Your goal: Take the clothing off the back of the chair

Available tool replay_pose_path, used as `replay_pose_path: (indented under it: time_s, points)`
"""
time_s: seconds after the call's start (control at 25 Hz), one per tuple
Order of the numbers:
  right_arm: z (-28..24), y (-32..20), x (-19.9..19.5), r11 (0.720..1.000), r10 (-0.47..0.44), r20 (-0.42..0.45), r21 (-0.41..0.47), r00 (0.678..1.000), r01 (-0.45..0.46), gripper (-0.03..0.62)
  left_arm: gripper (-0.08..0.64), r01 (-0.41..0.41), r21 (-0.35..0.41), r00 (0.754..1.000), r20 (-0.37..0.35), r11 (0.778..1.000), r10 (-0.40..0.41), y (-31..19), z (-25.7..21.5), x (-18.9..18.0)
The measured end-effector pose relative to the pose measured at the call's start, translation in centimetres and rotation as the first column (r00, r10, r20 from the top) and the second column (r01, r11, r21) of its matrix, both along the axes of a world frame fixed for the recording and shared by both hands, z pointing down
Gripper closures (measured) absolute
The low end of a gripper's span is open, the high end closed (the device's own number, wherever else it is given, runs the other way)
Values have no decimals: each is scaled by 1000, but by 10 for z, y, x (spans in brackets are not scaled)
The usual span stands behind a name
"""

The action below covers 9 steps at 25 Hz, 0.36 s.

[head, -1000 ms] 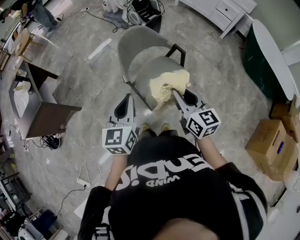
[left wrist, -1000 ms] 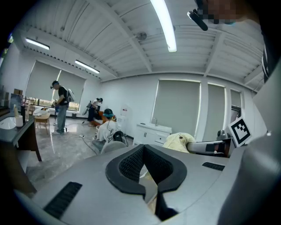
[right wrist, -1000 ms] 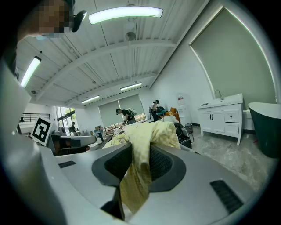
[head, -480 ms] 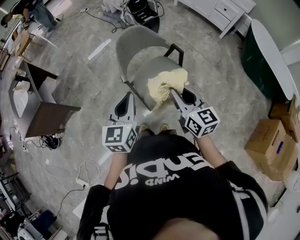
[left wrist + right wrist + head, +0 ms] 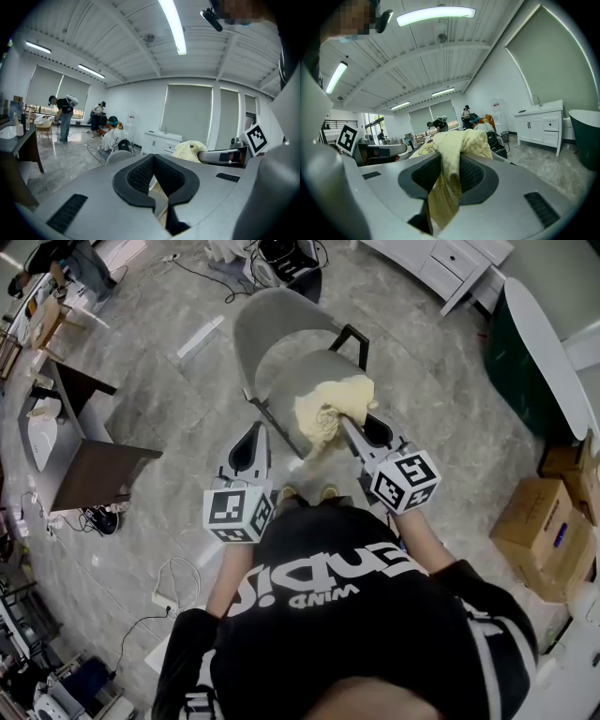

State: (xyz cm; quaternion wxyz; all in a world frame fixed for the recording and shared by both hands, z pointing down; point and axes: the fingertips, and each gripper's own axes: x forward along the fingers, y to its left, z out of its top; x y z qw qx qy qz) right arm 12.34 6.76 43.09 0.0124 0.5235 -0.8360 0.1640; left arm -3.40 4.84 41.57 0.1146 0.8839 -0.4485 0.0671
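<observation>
Yellow clothing (image 5: 328, 411) sat pinched in the right gripper (image 5: 346, 424) over the chair (image 5: 281, 324).
Nothing had shifted since; the left gripper (image 5: 253, 430) stayed closed, empty, and removal seemed paused.

The clothing (image 5: 330, 413) is soft pale yellow cloth, matt and crumpled, with a faint pattern in it. The right tongs (image 5: 447, 176) have a smooth, matt grey plastic shell, and their black pads (image 5: 472, 174) look rubbery with a fine ribbed grain; the left tongs (image 5: 157, 180) are made the same. The chair (image 5: 281, 329) has a matt grey shell on thin black legs that look like metal. The floor (image 5: 178, 399) is glossy marbled stone or tile. The boxes (image 5: 539, 535) are dull brown cardboard.
</observation>
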Motion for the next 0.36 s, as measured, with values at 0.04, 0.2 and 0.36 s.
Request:
replay_pose_path:
  time_s: [0.04, 0.2, 0.36]
  points:
    - [0, 1, -1, 1000, -1, 0, 0, 1000, 1, 479, 545, 0, 0, 1000, 1, 1000, 0, 1, 0, 0]
    - [-1, 3, 0, 1000, 0, 1, 3, 1000, 0, 479, 545, -2, 1, 1000, 3, 1000, 2, 2, 0, 1]
    - [-2, -1, -1, 1000, -4, 2, 7, 1000, 4, 479, 545, -4, 5, 1000, 5, 1000, 4, -1, -2, 1]
